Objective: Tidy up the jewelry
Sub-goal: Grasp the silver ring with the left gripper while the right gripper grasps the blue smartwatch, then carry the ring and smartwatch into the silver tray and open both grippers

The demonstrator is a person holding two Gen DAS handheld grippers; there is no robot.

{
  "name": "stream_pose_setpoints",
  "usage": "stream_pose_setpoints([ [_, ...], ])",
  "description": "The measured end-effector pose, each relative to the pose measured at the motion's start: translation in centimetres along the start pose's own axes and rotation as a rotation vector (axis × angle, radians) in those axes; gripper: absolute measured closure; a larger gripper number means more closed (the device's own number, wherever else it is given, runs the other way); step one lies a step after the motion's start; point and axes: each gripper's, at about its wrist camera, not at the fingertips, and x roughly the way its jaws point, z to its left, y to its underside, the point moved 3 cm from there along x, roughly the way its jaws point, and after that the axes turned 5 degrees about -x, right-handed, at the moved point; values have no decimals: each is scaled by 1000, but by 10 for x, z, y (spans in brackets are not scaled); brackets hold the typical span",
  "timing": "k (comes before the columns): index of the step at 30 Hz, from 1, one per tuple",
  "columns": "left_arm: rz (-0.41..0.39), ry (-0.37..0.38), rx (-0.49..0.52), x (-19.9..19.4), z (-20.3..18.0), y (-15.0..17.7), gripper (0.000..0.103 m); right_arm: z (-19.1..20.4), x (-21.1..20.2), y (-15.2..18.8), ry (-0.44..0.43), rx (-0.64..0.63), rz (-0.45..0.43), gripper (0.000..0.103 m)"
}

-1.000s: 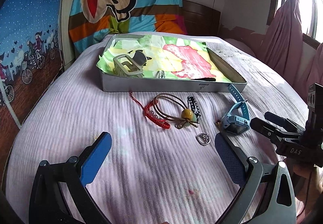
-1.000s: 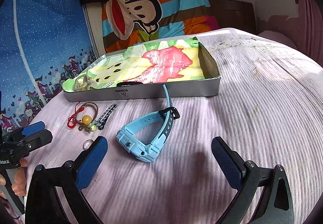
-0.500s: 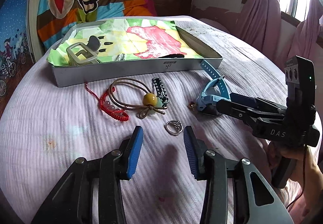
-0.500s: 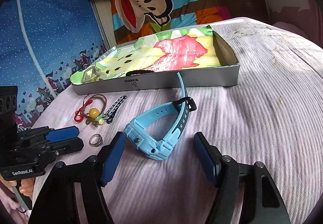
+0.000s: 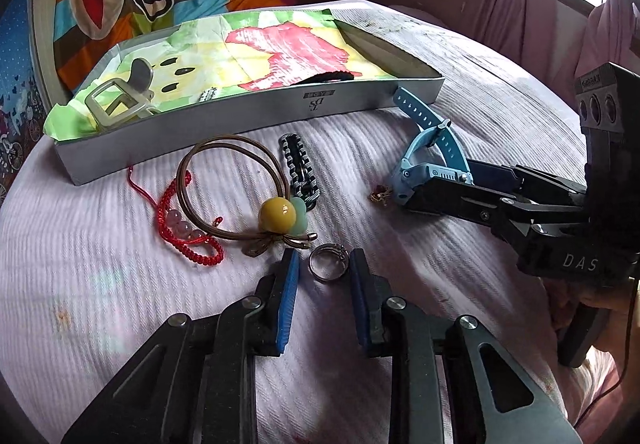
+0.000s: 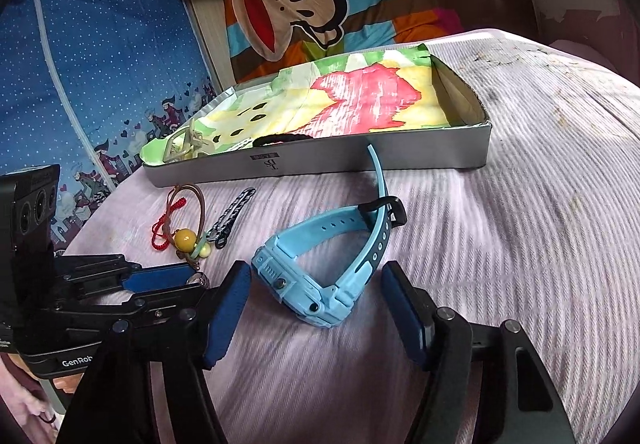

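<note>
**Silver ring** (image 5: 328, 264): lay flat on the bed (image 5: 120, 304), near the front, well short of the grey box (image 5: 240, 119). Faced hole upward, with the ornamented crown turned away toward the box. Offered no real long axis, being round.

**Left gripper** (image 5: 323, 272): straddled the ring with the jaws closing. Showed only slivers of bedspread between pads and band, so no grip yet.

*Risk:* judged likely to slip. A thin, low band on soft ribbed cloth could have been ridden over, flicked out sideways or tipped on edge. The pads could equally have pinched up fabric instead. The knot of the yellow-beaded hair tie (image 5: 276, 217) lay just beside the left-hand pad and might have been caught along with the ring.

**Blue watch** (image 6: 304, 292): stood on the edge of its case, near the box. Ran lengthwise from the case, nearest the camera, to the buckled strap loop on the box side. Pointed its loose strap tail up against the box wall.

**Right gripper** (image 6: 316, 272): held half-closed jaws on either side of the case, pads just beside it, with no firm contact visible.

*Risk:* angled case sides could have let the watch twist under pressure, and the strap tail might have snagged the box rim on lifting. The two grippers also worked close together and could have knocked.

**Nearby:** red braided bracelet (image 5: 188, 244), black-and-white hair clip (image 5: 298, 167) and small gold charm (image 5: 378, 196), all loose on the bed.
</note>
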Motion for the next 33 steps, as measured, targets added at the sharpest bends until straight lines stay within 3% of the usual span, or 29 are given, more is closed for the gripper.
stream_pose_setpoints([
  [5, -5, 7, 1, 3, 0, -1, 86, 4, 6, -1, 15, -17, 11, 38],
  [11, -20, 10, 7, 0, -3, 2, 86, 7, 7, 0, 20, -36, 9, 49],
  [13, -27, 14, 12, -2, -4, 3, 86, 10, 8, 1, 9, -52, 11, 58],
  [18, -67, 3, 26, -13, -9, 6, 86, 14, 6, 1, -11, -69, 0, 58],
  [25, -113, -21, 58, -25, -18, 6, 86, 11, -9, -2, -23, -47, -75, 60],
  [33, -198, -16, 25, -50, -22, -9, 86, 10, -29, -14, -7, -35, -187, 60],
])
